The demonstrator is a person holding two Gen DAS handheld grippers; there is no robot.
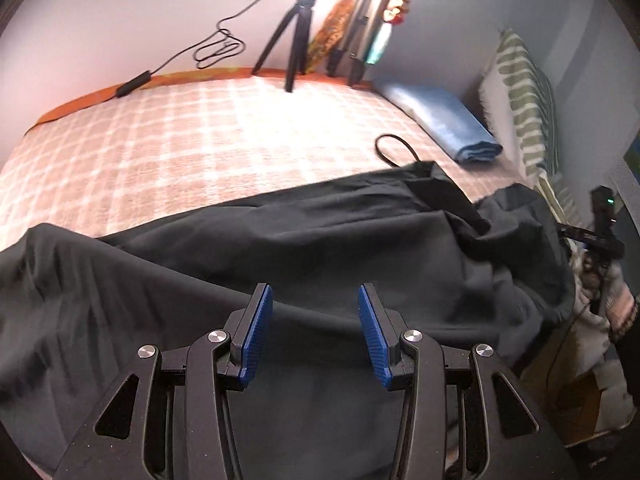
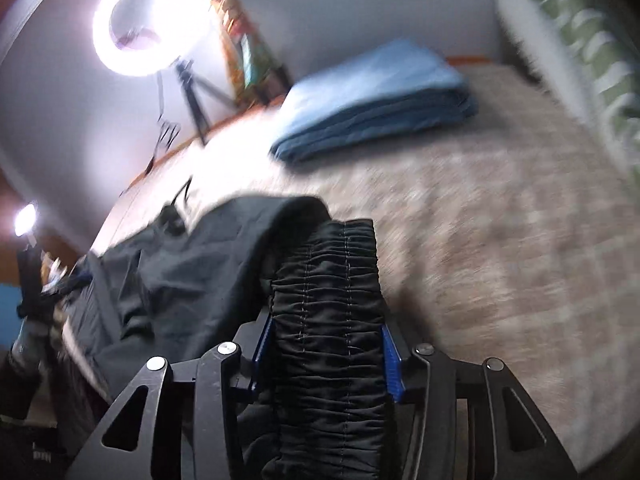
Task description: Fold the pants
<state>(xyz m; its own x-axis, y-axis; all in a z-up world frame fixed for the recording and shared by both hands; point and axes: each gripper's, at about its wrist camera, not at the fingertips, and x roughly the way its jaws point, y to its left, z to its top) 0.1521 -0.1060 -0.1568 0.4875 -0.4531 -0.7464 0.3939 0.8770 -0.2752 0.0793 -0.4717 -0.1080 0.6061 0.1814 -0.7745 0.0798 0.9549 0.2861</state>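
Black pants lie spread and wrinkled across the near side of a checked bed cover. My left gripper is open just above the black cloth, with nothing between its blue pads. In the right wrist view, my right gripper is shut on the pants' gathered elastic waistband, which stands up between the blue pads. The rest of the pants trails away to the left. The right wrist view is blurred.
A folded blue cloth lies at the far right of the bed beside a green striped pillow. A tripod, a ring light and cables stand along the far wall. A black cable loop lies on the cover.
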